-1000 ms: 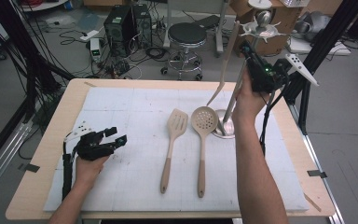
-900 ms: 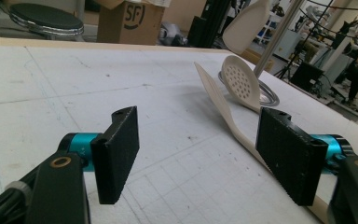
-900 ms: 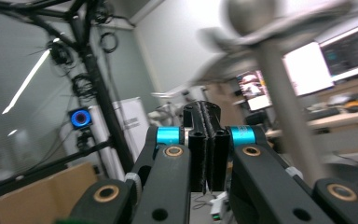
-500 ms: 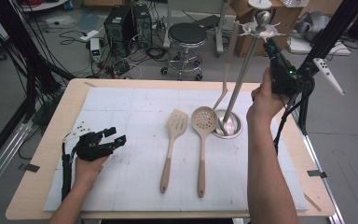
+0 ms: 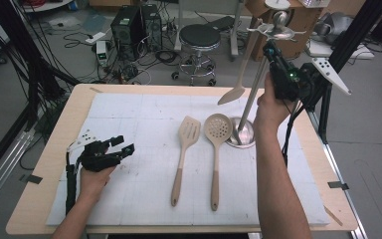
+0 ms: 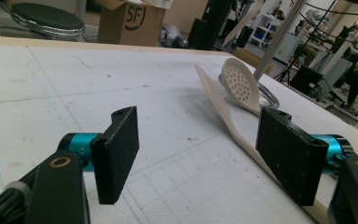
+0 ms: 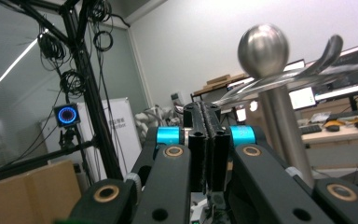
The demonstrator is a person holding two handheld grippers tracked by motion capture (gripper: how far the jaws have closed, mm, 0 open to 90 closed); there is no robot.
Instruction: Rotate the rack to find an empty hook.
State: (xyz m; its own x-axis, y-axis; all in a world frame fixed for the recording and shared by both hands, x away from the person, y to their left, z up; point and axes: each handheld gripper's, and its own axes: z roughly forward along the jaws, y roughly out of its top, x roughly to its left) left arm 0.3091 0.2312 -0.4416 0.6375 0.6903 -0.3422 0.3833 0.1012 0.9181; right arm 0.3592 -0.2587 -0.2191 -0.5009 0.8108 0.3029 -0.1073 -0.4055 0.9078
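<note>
A: What lies on the surface [image 5: 144,107]?

B: A white mat covers most of it. At the right of the high view a metal utensil stand [image 5: 251,97] rises from a round base, with a ball top and hooks; a wooden spatula [image 5: 238,82] hangs from one hook. In the middle lie a slotted turner [image 5: 184,154] and a skimmer spoon [image 5: 215,149], side by side, handles toward the bottom of the frame.

A: And the right gripper [image 5: 270,52]?

B: Upper right, level with the stand's hooks. In its own view the jaws are pressed together, the ball top just beside them. Whether they pinch anything, I cannot tell.

A: The left gripper [image 5: 124,147]?

B: Lower left, resting on the mat, jaws spread wide with nothing between.

A: Any change?

B: The right hand has gone from the pole's middle up to the hooks; the left has kept still.
</note>
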